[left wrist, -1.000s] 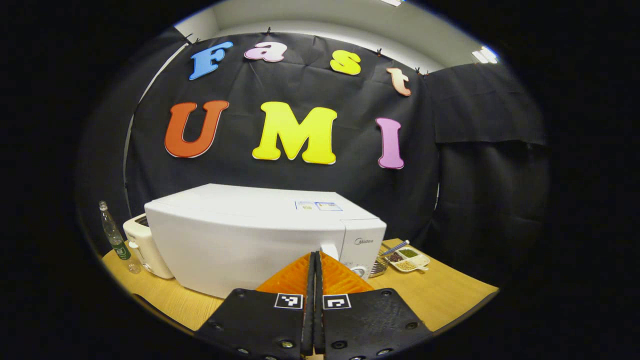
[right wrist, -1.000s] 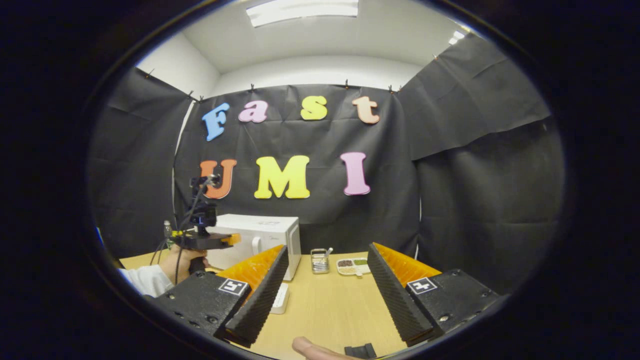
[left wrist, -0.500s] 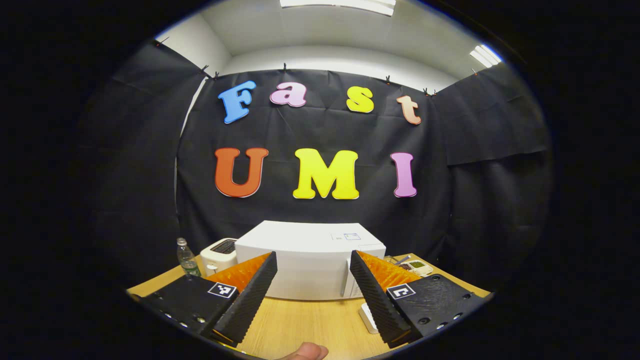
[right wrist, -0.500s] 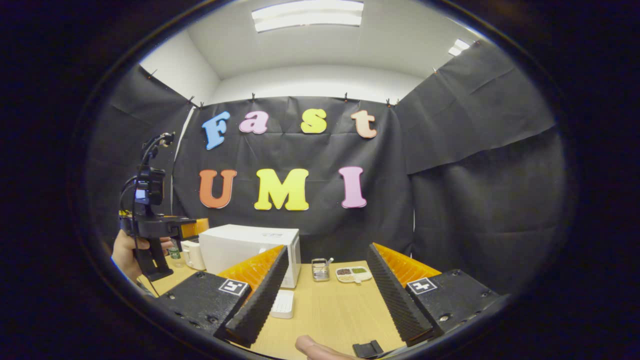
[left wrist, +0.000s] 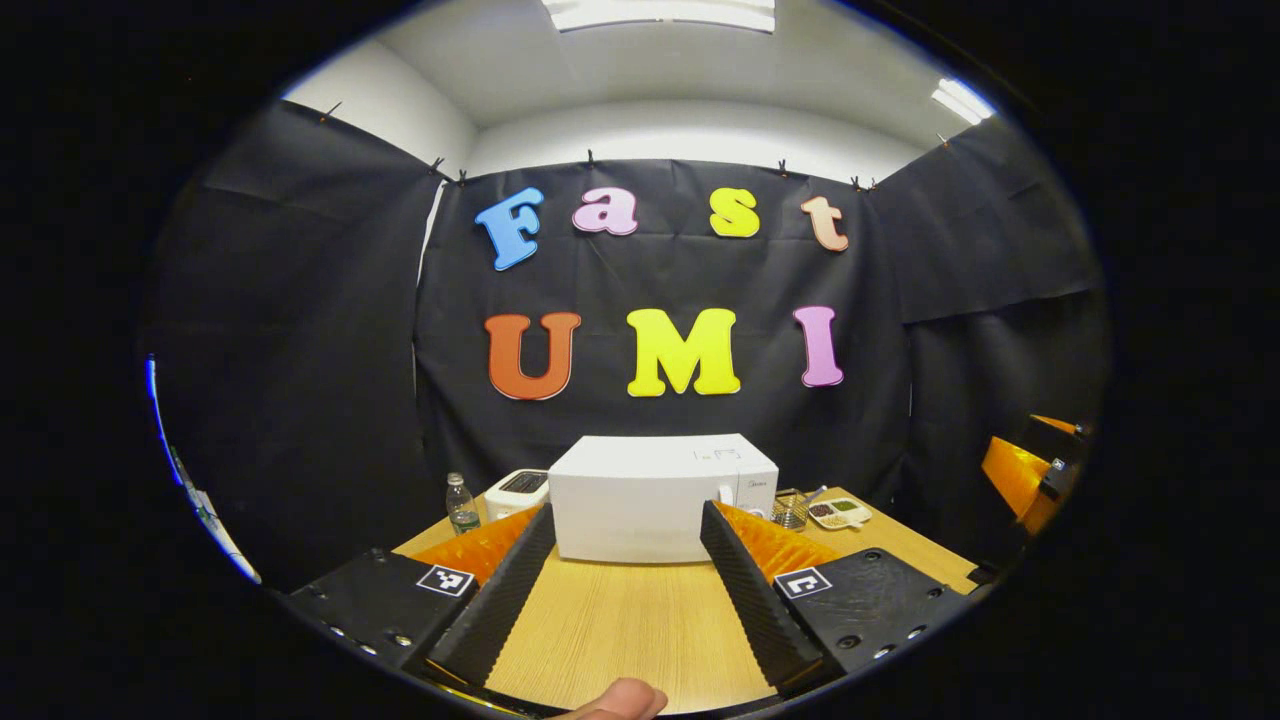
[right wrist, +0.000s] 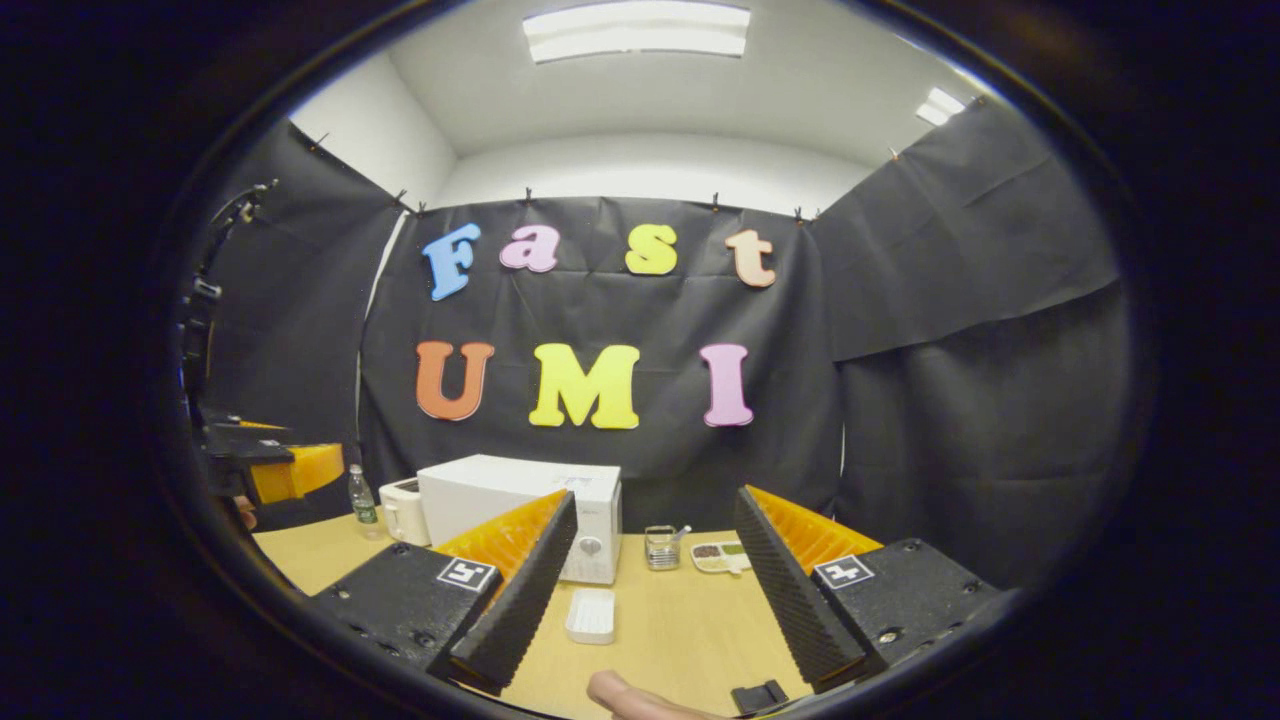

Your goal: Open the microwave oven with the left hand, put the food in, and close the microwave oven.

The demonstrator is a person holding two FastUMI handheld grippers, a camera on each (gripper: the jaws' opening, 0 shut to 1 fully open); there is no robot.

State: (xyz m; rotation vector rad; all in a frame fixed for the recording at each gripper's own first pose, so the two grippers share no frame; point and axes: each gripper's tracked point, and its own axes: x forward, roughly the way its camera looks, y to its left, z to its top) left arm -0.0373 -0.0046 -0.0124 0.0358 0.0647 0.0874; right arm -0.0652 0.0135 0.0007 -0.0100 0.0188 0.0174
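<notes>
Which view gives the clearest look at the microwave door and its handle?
The left gripper view: the microwave sits centred and faces the camera, door shut, framed between the open left gripper. In the right gripper view the microwave stands off to the left at an angle, partly behind one finger of the open right gripper.

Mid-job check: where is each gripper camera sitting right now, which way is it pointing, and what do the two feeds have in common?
Left gripper view: rides the left gripper, back from the table, facing the closed microwave head-on; own jaws open, a fingertip at the bottom, the right gripper at far right.
Right gripper view: rides the right gripper, aimed at the same back wall; microwave left of centre, white tray between its open jaws, the left gripper at far left.
Shared: microwave, toaster, bottle, divided dish, table.
</notes>
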